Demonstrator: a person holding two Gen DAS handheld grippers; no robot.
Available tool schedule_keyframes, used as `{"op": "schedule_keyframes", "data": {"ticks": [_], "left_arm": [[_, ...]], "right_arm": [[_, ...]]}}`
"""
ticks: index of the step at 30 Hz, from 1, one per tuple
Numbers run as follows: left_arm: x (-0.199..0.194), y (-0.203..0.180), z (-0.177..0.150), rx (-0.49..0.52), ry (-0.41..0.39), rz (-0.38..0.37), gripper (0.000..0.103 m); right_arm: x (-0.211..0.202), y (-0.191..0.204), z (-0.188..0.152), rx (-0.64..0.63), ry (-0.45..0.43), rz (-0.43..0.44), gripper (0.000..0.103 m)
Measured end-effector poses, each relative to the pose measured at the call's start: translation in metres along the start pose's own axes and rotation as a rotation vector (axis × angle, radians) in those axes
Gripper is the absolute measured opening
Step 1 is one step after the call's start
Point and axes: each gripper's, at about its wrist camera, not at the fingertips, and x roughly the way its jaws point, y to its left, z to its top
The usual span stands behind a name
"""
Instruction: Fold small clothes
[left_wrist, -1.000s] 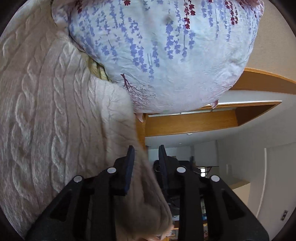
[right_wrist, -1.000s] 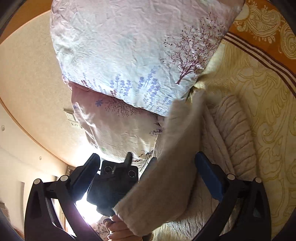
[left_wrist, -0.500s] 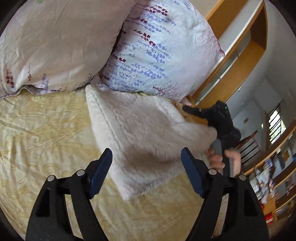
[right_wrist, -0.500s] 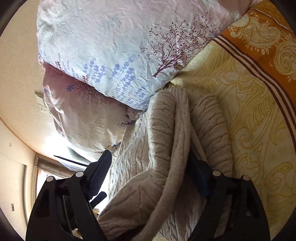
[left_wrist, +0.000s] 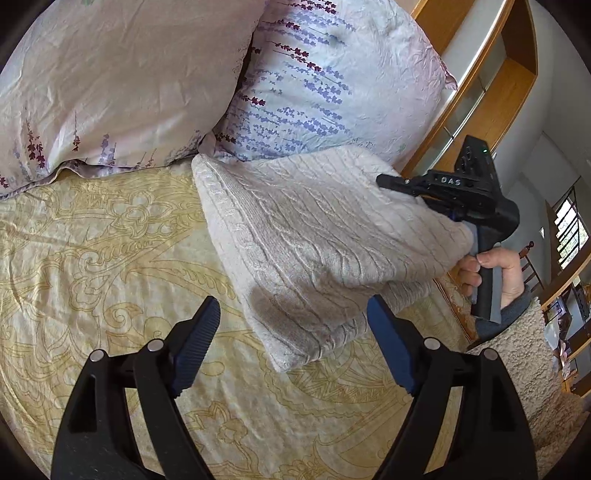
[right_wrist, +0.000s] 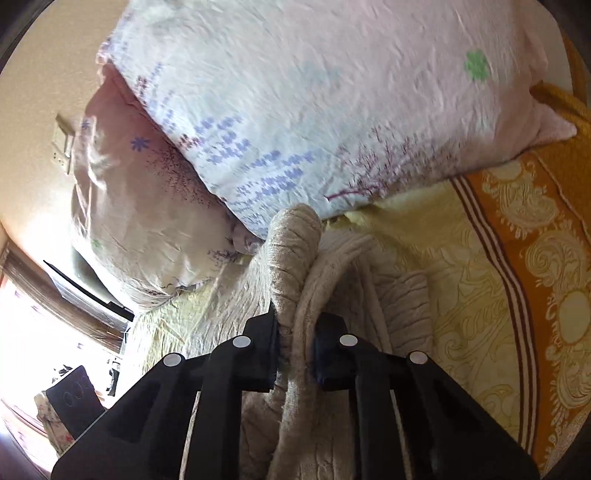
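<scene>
The right claw (right_wrist: 295, 350) is closing, pinching the sweater's (left_wrist: 325, 251) right edge; the left claw (left_wrist: 291, 350), opening, hangs empty just near of it.

Left claw (left_wrist: 291, 343) now off the sweater (left_wrist: 314, 240) and opening, right claw (right_wrist: 295, 354) newly closing on its fold

Ahead of the left gripper (left_wrist: 291, 339), whose jaws are opening with nothing between them, the folded sweater (left_wrist: 314, 243) blocks the way forward; its near corner lies just beyond the fingertips. To the gripper's left the bedspread (left_wrist: 92, 258) lies bare and open to pass over. Farther ahead two pillows (left_wrist: 314, 81) close off the head of the bed. On the right, the right gripper (right_wrist: 295, 350), closing on the sweater's edge, and the hand (left_wrist: 498, 269) holding it take up the room.
</scene>
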Motion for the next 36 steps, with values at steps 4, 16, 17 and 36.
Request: {"op": "schedule_keyframes", "data": {"ticks": [4,16,17,36], "left_arm": [[-0.002,-0.003,-0.004,0.050,-0.010,0.031,0.084],[0.002,-0.032,-0.028,0.296,-0.021,0.136,0.084],[0.004,-0.033,-0.031,0.311,-0.025,0.143,0.084],[0.042,-0.042,-0.045,0.416,0.065,0.254,0.048]], "right_arm": [[-0.029,-0.001,-0.006,-0.032,-0.106,-0.066,0.014],[-0.052,-0.059,-0.029,0.163,-0.055,-0.089,0.044],[-0.059,-0.055,-0.032,0.151,-0.059,-0.067,0.044],[-0.072,-0.025,-0.079,0.016,0.046,-0.028,0.051]]}}
